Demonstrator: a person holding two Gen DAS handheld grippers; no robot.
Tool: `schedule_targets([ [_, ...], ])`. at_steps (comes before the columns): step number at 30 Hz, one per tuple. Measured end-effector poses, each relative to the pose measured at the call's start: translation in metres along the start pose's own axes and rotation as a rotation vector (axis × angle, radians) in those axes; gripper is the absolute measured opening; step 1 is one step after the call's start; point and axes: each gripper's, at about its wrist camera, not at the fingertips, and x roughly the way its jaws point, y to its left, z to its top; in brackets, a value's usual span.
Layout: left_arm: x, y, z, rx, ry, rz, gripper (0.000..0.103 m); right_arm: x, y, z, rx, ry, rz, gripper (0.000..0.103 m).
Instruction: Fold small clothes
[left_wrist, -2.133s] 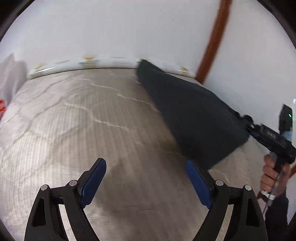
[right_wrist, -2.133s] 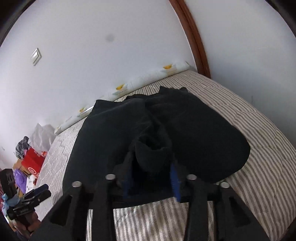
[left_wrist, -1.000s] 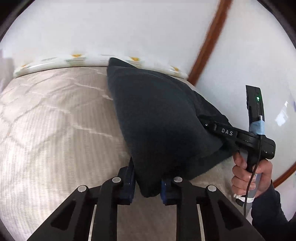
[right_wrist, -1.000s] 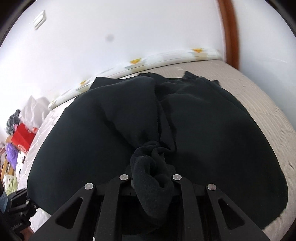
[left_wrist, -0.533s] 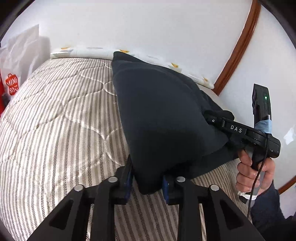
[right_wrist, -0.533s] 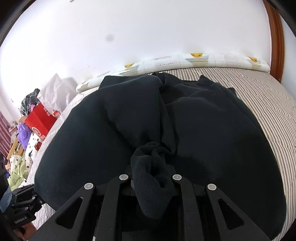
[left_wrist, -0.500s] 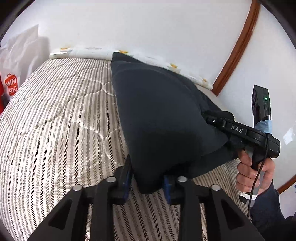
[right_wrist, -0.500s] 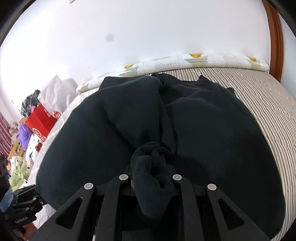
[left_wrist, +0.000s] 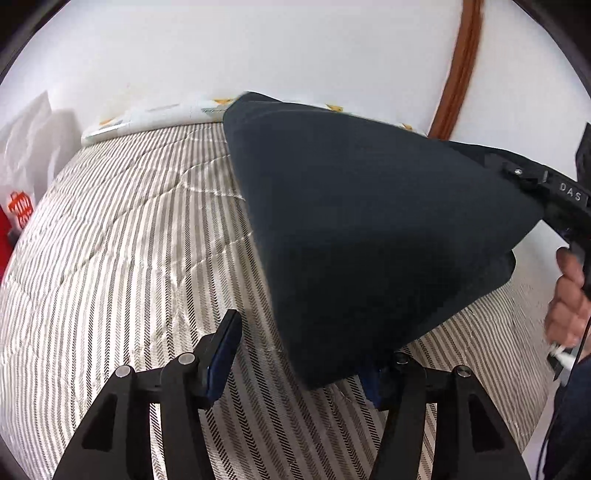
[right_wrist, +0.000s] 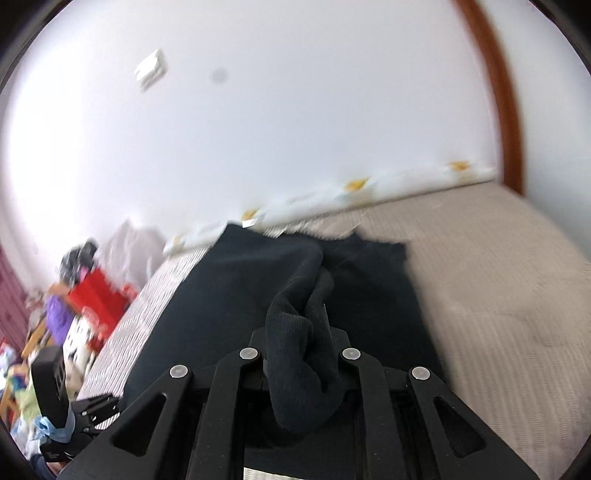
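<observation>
Left gripper: jaws have just been opening, now spread; the corner of the dark garment hangs between the blue pads, free of the left-side pad, contact with the other hidden by cloth. Right gripper: pinched tight on a bunched fold of the same garment, lifted off the bed. Garment's far edge rests near the patterned bolster. Striped quilted mattress lies bare to the left. White wall behind; brown wooden trim; red bag and clutter beside the bed.

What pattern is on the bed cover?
Thin grey and cream stripes with a herringbone weave, on the bed cover. The left wrist view shows it best.
</observation>
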Motion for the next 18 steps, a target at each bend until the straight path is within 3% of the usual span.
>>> schedule_targets([
  [4, 0.001, -0.013, 0.001, 0.052, -0.008, -0.012, 0.056, -0.015, -0.040, -0.007, 0.047, -0.013, -0.096, 0.013],
  [8, 0.000, -0.019, 0.000, 0.067, -0.008, 0.001, 0.054, -0.004, -0.066, -0.024, 0.122, 0.080, -0.107, 0.013],
  [11, -0.001, -0.023, 0.001, 0.076, 0.005, 0.004, 0.054, 0.004, -0.064, -0.031, 0.091, 0.111, -0.137, 0.014],
  [12, -0.002, -0.021, 0.001, 0.073, 0.009, 0.000, 0.054, 0.004, -0.062, -0.031, 0.085, 0.114, -0.142, 0.016],
  [15, -0.015, -0.016, -0.005, 0.054, 0.016, -0.044, 0.055, -0.002, -0.061, -0.027, 0.075, 0.132, -0.181, 0.033],
  [18, -0.036, -0.018, -0.014, 0.057, -0.019, -0.076, 0.059, -0.024, -0.066, -0.025, 0.058, 0.100, -0.197, 0.034],
])
